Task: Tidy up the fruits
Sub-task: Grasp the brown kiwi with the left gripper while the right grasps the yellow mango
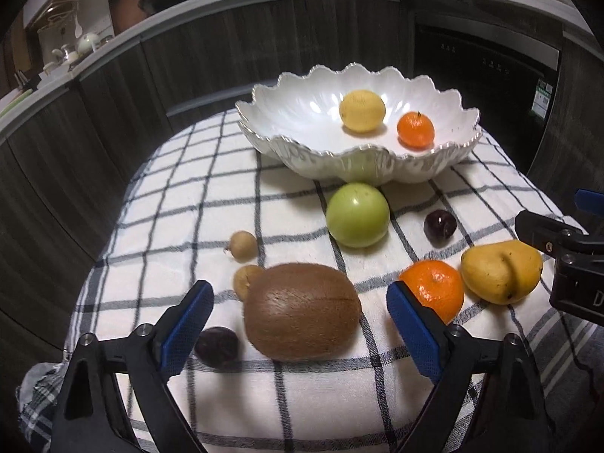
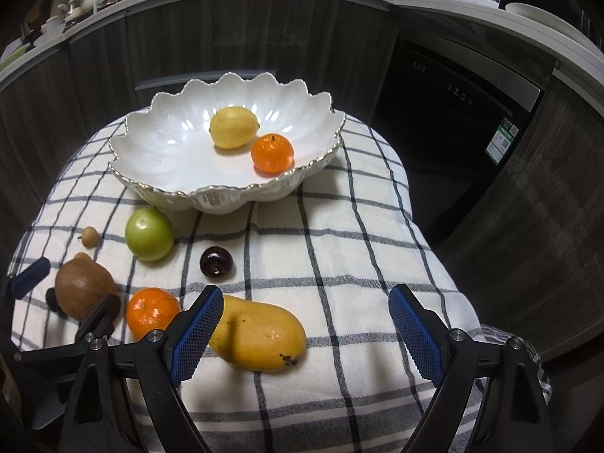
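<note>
A white scalloped bowl (image 1: 302, 151) (image 2: 158, 188) at the back of the checked cloth holds a lemon (image 1: 361, 110) (image 2: 233, 127) and an orange (image 1: 415, 130) (image 2: 272, 153). On the cloth lie a green apple (image 1: 357, 214) (image 2: 149, 233), a kiwi (image 1: 302, 311) (image 2: 83, 294), a second orange (image 1: 434, 288) (image 2: 151, 312), a yellow pear (image 1: 500, 271) (image 2: 260, 336) and dark plums (image 1: 439, 226) (image 2: 216, 261). My left gripper (image 1: 300, 302) is open, its jaws on either side of the kiwi. My right gripper (image 2: 305, 309) is open, the pear by its left finger.
Two small brown fruits (image 1: 243, 244) lie left of the kiwi, and another dark plum (image 1: 216, 346) lies at its near left. The cloth (image 1: 181, 196) drops off at its edges. Dark cabinets (image 2: 234, 34) and a black appliance (image 2: 453, 90) stand behind.
</note>
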{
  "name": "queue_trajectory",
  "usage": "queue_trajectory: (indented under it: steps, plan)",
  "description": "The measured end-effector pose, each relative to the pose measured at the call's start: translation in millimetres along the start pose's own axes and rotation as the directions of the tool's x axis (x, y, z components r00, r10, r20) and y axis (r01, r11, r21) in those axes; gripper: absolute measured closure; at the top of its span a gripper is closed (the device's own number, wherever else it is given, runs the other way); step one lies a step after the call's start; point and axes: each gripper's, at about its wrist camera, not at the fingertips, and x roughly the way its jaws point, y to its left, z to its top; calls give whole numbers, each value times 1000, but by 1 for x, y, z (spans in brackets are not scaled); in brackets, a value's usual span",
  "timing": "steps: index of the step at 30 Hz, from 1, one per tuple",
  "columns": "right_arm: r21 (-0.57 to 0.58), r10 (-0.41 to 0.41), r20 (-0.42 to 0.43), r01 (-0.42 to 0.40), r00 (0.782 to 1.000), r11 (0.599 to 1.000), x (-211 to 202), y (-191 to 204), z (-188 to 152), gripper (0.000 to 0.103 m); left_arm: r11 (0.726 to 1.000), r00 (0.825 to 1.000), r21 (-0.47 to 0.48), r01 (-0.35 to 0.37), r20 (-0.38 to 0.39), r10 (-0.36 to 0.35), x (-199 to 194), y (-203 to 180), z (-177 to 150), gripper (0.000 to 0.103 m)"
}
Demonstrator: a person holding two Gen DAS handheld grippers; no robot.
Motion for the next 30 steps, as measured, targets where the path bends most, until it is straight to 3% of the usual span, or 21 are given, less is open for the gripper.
queue_trajectory:
  steps: [8, 13, 19, 30]
  plan:
    - [-3, -8, -28, 8, 1000, 1000, 13, 1, -4, 13, 1000, 999, -17, 0, -35, -1, 14, 0, -8, 13]
    - [-6, -12, -36, 11, 999, 1000, 17, 2, -6, 13, 1000, 998, -23, 13, -65, -15, 23, 0, -9, 27]
    - [-1, -1, -53, 1, 999, 1000, 22, 1, -7, 13, 1000, 998, -21, 10, -54, -12, 23, 0, -8, 37]
    - [-17, 66, -72, -67, 995, 998, 28, 14, -8, 13, 998, 998, -63, 25, -54, -29, 17, 10, -9, 38]
